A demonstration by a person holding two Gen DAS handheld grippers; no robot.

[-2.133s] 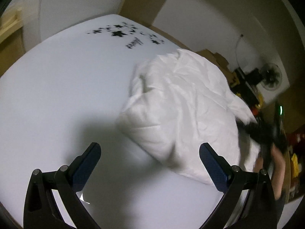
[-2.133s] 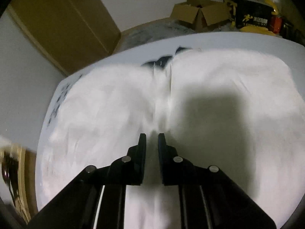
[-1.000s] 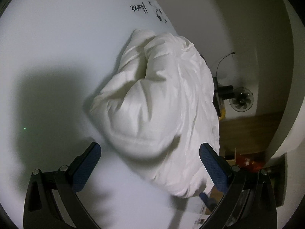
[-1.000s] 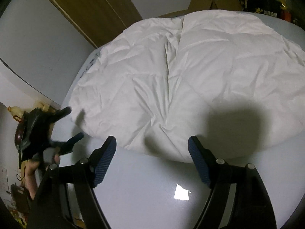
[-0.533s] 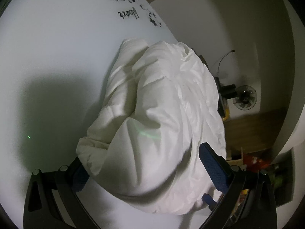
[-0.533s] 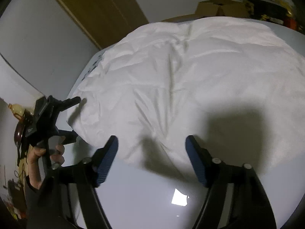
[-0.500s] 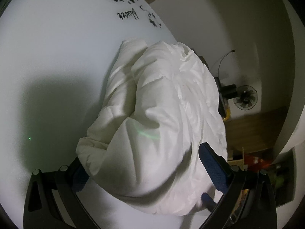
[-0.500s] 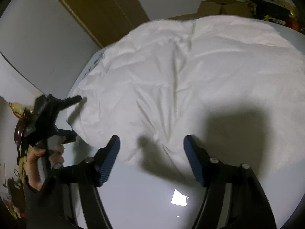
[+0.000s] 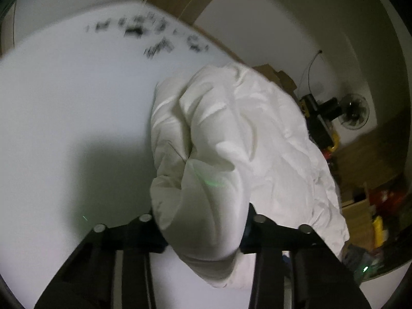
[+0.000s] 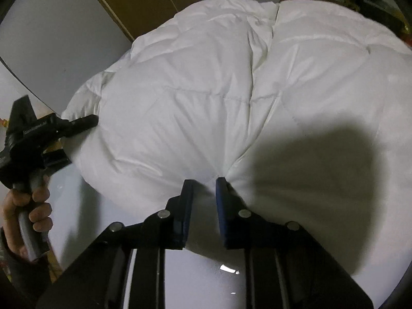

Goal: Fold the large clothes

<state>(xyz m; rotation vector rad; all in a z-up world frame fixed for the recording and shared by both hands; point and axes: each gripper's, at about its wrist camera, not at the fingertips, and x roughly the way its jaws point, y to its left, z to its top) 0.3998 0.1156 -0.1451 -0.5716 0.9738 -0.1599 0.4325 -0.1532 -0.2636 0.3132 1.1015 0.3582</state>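
my left gripper (image 9: 203, 228) clamped on white down jacket (image 9: 231, 141) bulge | my right gripper (image 10: 203, 188) pinching its near edge | jacket on white table (image 9: 64, 116)

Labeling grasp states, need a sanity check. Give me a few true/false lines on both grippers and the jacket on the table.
1. The right gripper pinches the jacket's near edge. True.
2. The left gripper is open and clear of the jacket. False: a thick fold of it sits between its fingers.
3. The jacket is black. False: it is white and quilted.
4. The table has dark print at its far end. True.
5. The jacket lies flat in one layer. False: it is bunched and puffy.
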